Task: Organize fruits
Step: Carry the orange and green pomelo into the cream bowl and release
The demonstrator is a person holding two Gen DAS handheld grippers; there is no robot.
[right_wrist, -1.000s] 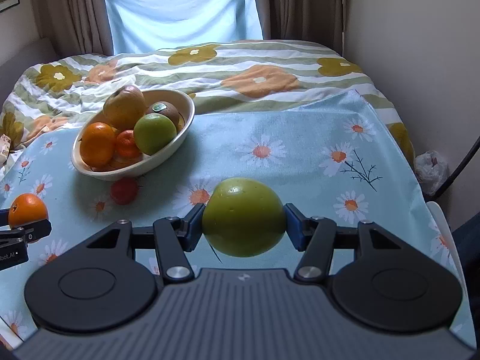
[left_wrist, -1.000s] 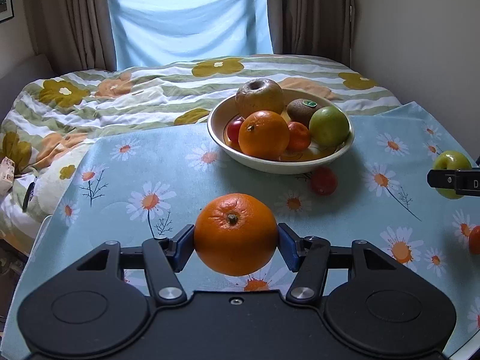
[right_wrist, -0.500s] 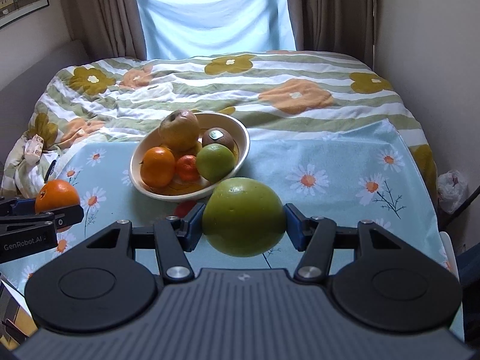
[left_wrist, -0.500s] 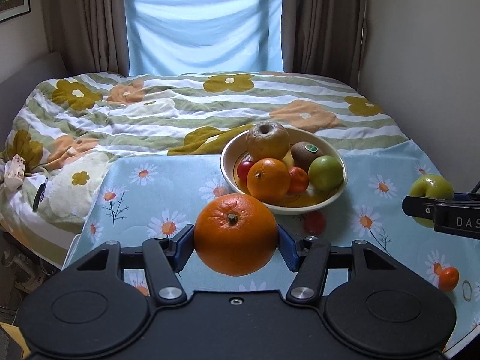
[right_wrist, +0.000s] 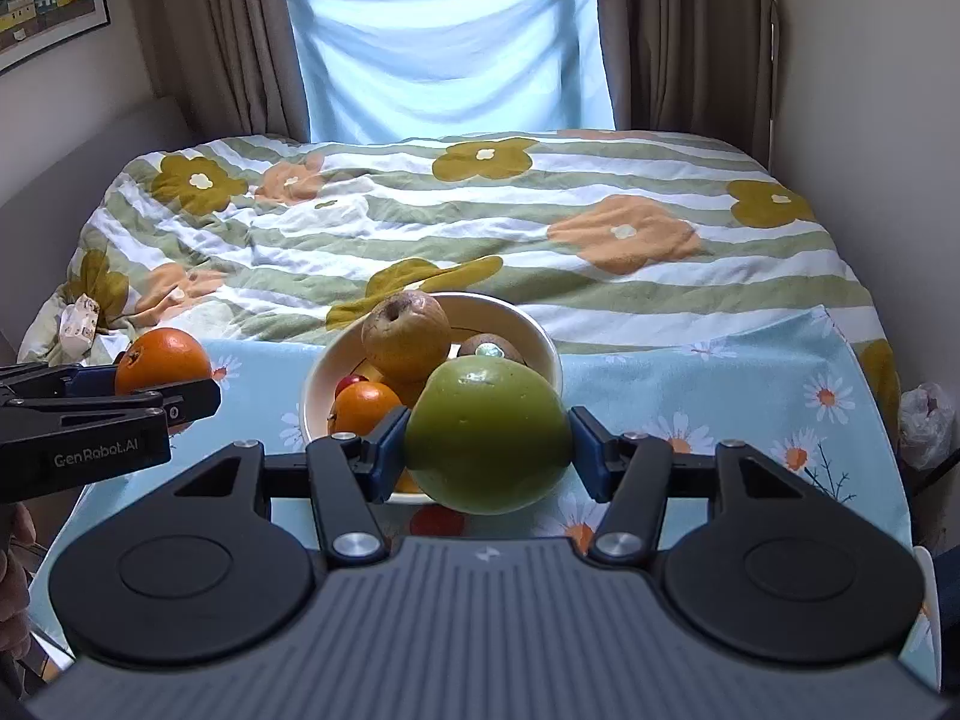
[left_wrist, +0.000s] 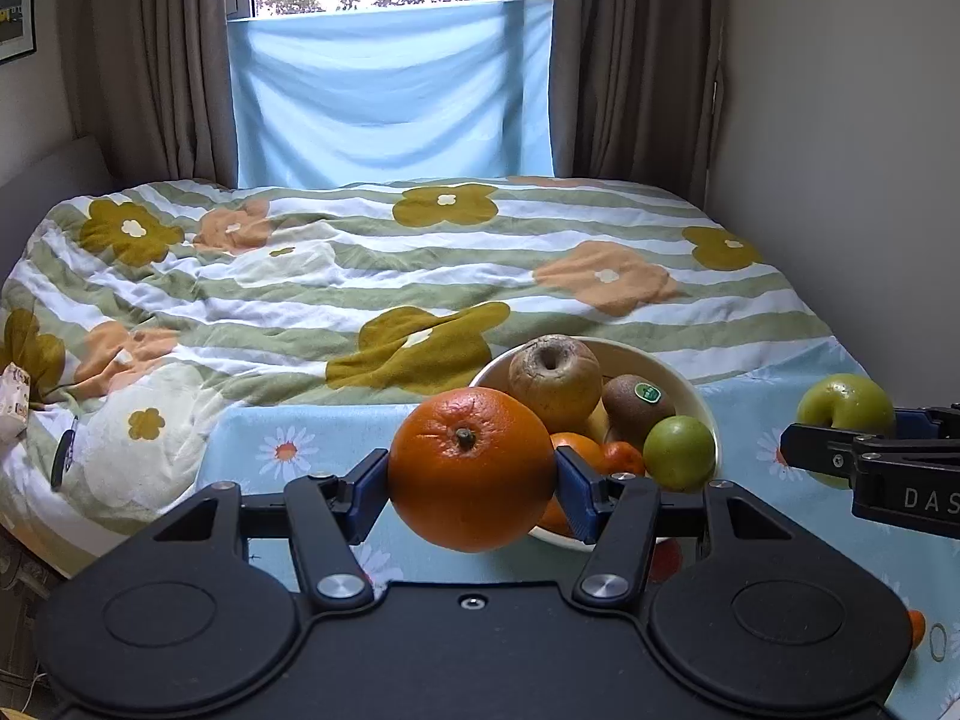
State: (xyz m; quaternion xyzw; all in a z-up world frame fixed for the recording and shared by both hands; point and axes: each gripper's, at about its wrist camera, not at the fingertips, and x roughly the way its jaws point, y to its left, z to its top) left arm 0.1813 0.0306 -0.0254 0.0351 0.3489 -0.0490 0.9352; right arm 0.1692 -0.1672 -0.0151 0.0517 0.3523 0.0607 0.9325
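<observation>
Orange (left_wrist: 471,468), large, clamped between the blue pads of the left tongs (left_wrist: 472,480), held above the daisy-print surface (left_wrist: 312,438). Green apple (right_wrist: 487,441), likewise gripped by the right tongs (right_wrist: 489,450), level with it. Cream bowl (right_wrist: 531,324) just beyond both, already piled: brownish apple (right_wrist: 405,336), kiwi (left_wrist: 637,401), small green fruit (left_wrist: 679,451), smaller oranges. Small red fruit (right_wrist: 437,521) loose beside the bowl. Bed (left_wrist: 420,264) behind. Handling advice: lower each fruit into a free gap, one at a time; release gently so the heap does not roll.
</observation>
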